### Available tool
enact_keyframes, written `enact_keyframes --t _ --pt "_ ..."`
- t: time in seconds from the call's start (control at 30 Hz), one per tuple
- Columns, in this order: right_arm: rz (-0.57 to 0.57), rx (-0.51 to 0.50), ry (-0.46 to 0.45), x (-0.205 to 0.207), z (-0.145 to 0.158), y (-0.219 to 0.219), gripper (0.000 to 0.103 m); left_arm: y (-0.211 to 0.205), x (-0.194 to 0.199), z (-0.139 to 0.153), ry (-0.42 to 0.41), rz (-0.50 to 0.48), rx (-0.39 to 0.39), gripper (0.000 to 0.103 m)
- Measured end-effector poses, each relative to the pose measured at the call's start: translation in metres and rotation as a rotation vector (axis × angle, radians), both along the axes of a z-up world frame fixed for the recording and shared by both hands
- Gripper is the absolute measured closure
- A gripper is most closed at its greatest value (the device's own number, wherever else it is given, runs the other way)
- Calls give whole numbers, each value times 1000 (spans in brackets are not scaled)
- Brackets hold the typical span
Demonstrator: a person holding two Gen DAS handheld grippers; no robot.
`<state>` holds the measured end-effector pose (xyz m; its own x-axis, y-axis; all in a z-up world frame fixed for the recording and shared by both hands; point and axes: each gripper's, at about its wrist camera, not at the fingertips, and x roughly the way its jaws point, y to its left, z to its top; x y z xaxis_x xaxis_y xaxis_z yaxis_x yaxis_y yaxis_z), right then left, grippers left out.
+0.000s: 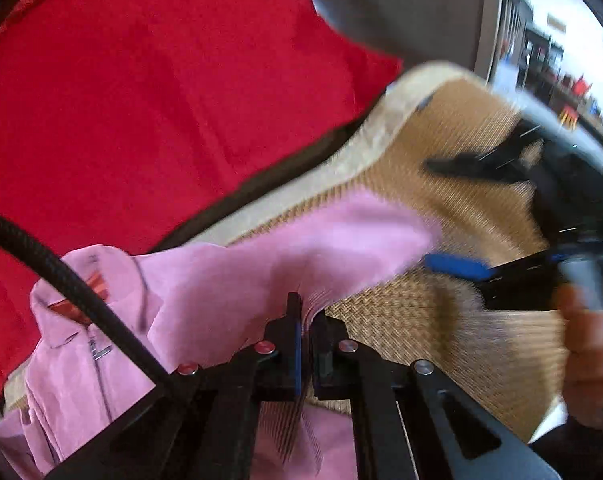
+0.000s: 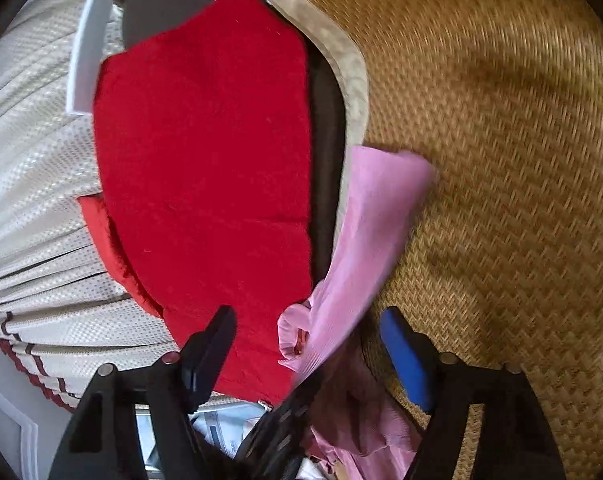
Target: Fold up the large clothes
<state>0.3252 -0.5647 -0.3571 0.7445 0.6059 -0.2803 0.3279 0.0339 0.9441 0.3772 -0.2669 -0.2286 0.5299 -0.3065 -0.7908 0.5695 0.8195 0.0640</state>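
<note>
on woven mat [image 1: 441, 208] | pink jacket [image 1: 229, 264] rumpled, blurred | left gripper [image 1: 306, 320] pinching its fabric | right gripper [image 2: 309, 344] spread

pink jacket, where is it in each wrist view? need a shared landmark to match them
Left wrist: pink jacket fills lower left to centre, pinched in the left gripper.
Right wrist: lower centre, a strip running up between the open right gripper fingers.
Shared landmark: red cloth beside the woven mat.
</note>
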Motion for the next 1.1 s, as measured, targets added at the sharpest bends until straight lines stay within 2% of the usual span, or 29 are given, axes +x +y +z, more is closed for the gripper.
enact_keyframes --t 0.1,0.27,0.37,0.5,0.6,0.7,0.83,0.87,0.93,1.0,1.03,1.1 --pt "54 -5 54 14 -6 20 13 20 -17 12 -14 -4 -54 100" --pt "126 11 149 24 -14 60 13 52 -38 12 -44 35 -102 100" --pt "98 26 106 9 -3 70 13 78 -45 8 -34 65 -144 100" --pt "145 27 70 -11 10 89 13 110 -49 -5 -11 119 -214 100" --pt "161 -38 87 -20 12 110 13 125 -51 -18 18 141 -257 100" --pt "131 -42 167 -25 -6 123 14 135 -54 -28 35 149 -279 99" --pt "77 -74 174 -14 -9 131 16 144 -59 -44 68 144 -286 99" --pt "55 -100 164 -11 -6 130 23 149 -61 -46 84 145 -290 99" --pt "47 -206 149 4 0 135 28 156 -61 -51 122 137 -305 96" --pt "52 -239 165 12 -5 140 55 166 -64 -55 133 138 -309 87" --pt "66 -254 177 17 -10 146 64 173 -66 -55 127 139 -313 84" --pt "94 -329 178 24 -9 155 80 190 -70 -51 106 142 -320 71"
